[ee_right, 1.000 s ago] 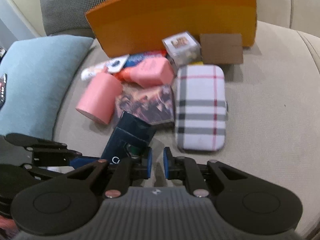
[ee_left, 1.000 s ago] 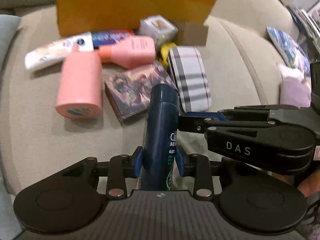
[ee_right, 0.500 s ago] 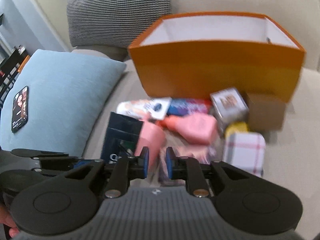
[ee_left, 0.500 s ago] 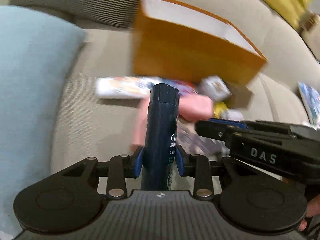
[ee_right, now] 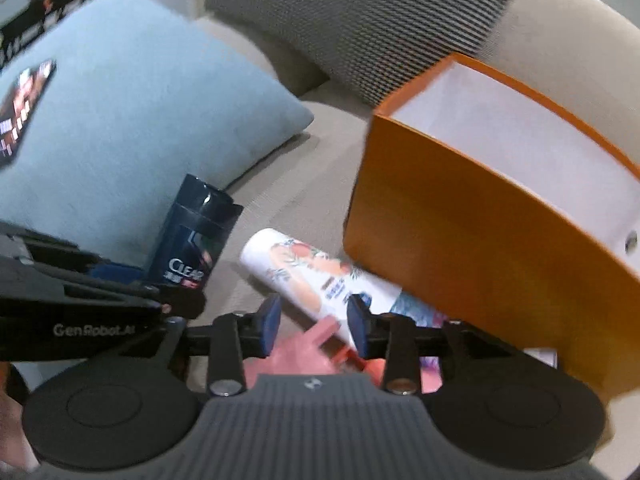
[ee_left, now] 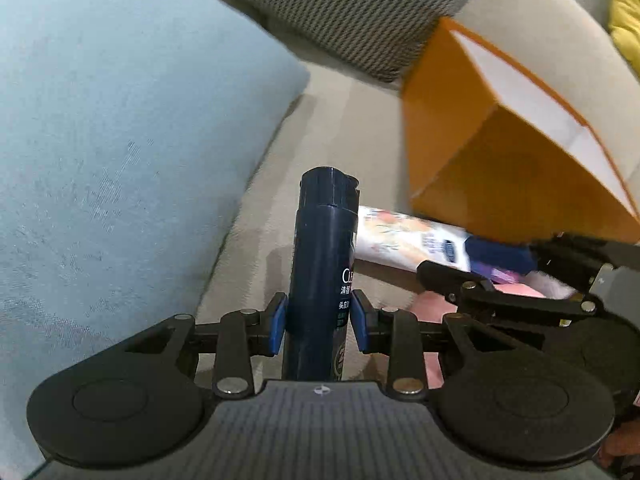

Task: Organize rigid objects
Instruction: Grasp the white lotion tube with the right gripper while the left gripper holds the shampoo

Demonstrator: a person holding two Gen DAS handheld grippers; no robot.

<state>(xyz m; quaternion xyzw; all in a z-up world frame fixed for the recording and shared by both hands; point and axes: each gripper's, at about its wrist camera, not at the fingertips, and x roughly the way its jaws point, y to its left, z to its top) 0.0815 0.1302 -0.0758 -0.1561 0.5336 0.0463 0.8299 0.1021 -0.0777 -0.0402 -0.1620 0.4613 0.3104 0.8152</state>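
Note:
My left gripper point(ee_left: 319, 321) is shut on a dark blue shampoo bottle point(ee_left: 323, 264), held upright above the sofa seat; the bottle also shows in the right wrist view point(ee_right: 192, 240). My right gripper point(ee_right: 313, 324) is open and empty, above a white printed tube point(ee_right: 312, 276) and a pink bottle point(ee_right: 304, 354). An open orange box point(ee_right: 480, 248) with a white inside stands on the seat to the right; it shows in the left wrist view point(ee_left: 500, 176) too. The white tube point(ee_left: 408, 236) lies at the box's foot.
A light blue cushion point(ee_left: 120, 140) fills the left, with a phone point(ee_right: 22, 108) lying on it. A grey patterned pillow point(ee_right: 360, 16) leans on the sofa back behind the box. Beige seat point(ee_left: 340, 128) shows between cushion and box.
Both grippers have risen and swung left toward the blue cushion, the left one carrying the bottle. My right gripper's jaws have opened wider. The plaid case and other items have left view.

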